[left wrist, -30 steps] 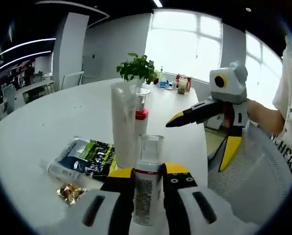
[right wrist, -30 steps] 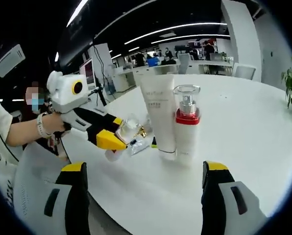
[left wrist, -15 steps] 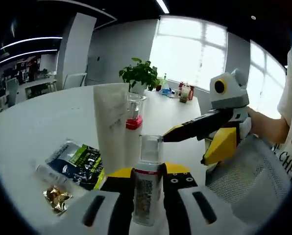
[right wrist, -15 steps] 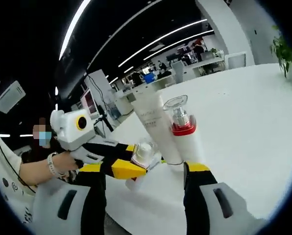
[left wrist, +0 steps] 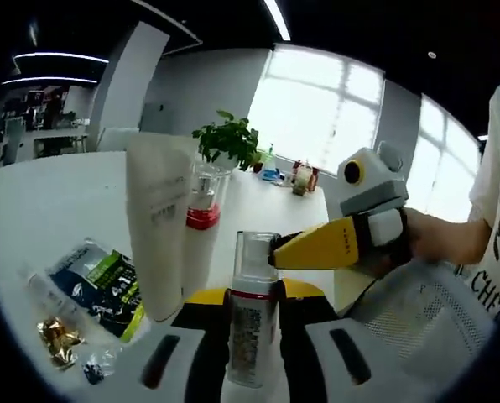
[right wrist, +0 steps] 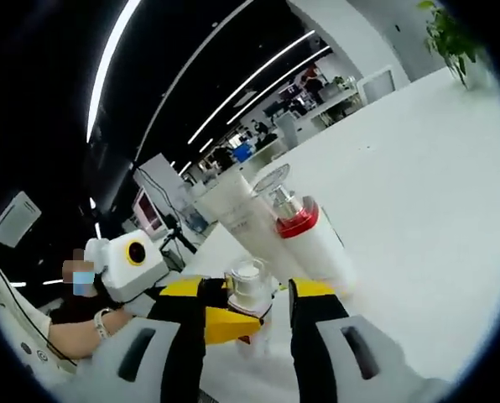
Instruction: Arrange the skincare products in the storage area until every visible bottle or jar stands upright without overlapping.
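The left gripper clenched the pump bottle; the right gripper closed around its cap at 12 o'clock, needing a gentle squeeze.

Open-plan office: bright windows, a white pillar, strip ceiling lights, distant desks.

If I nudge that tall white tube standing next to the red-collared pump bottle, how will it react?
Probably tippy: the white tube is tall, standing on a narrow cap end. It looks like soft plastic, so a squeeze may dent it rather than grip firmly. It stands close beside the pump bottle, so a push toward it could topple both.
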